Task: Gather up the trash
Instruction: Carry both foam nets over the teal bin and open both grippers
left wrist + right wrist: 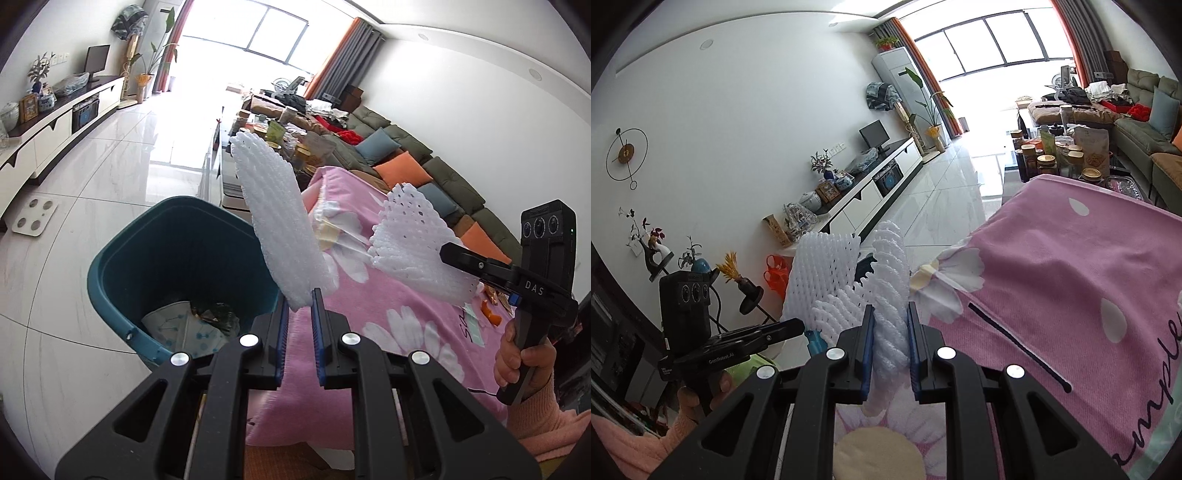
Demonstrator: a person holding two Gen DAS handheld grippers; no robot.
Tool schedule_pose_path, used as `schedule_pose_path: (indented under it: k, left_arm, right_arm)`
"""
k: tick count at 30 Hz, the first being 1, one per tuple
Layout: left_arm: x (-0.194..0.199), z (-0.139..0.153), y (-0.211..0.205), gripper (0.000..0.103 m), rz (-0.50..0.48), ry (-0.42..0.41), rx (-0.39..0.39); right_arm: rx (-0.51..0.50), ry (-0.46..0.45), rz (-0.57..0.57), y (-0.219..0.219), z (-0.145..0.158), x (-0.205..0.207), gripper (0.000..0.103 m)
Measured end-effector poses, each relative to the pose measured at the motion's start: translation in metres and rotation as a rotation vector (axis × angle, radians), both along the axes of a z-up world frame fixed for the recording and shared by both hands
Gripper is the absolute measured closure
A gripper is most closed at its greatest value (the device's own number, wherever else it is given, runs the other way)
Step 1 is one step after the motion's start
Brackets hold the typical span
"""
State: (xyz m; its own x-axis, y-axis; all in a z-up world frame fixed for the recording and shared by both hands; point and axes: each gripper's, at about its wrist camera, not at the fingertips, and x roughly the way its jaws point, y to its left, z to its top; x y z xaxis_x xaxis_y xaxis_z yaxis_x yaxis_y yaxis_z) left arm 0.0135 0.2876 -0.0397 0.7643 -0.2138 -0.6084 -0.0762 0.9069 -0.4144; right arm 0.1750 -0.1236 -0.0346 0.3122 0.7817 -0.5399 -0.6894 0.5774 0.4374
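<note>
The pink flowered blanket [388, 306] is covering the table, its near-left edge running just beside the teal bin [122, 273], which is standing on the pale tiled floor [92, 184]. The bin is sitting open, holding a white patterned paper [173, 325] and some dark crumpled wrappers [218, 314] at the bottom, with room above them. The floor is stretching bare toward the window, between the long white cabinet [55, 125] and the crowded low table [1056, 155].

The left gripper [300, 299] is pinching the lower end of a white foam net [273, 218], holding it upright above the bin's right rim. The right gripper [891, 314] is clamping a second foam net [890, 291] over the blanket's edge, near the first and apart from it.
</note>
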Motion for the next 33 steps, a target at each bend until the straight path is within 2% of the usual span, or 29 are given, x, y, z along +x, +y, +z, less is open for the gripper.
schedule_pose_path:
  k: [8,17,26,29,31,33]
  left_arm:
    - [0.014,-0.028,0.028,0.09,0.087,0.086,0.034]
    - [0.034,-0.058,0.045,0.09,0.128,0.16,0.035]
    - [0.056,-0.077,0.054,0.09,0.156,0.191,0.015]
    - [0.061,-0.081,0.056,0.09,0.169,0.193,0.003]
    - [0.064,-0.082,0.055,0.09,0.176,0.188,0.002]
    - [0.063,-0.085,0.056,0.09,0.174,0.182,-0.004]
  right_arm:
    - [-0.05,0.026,0.05,0.051,-0.01,0.015,0.088]
    - [-0.131,0.038,0.08,0.097,-0.026,0.025,0.087]
    - [-0.203,0.073,0.102,0.14,-0.046,0.034,0.086]
    - [-0.221,0.074,0.104,0.15,-0.051,0.035,0.08]
    - [-0.226,0.084,0.101,0.154,-0.053,0.036,0.071]
    - [-0.231,0.09,0.104,0.156,-0.054,0.038,0.07]
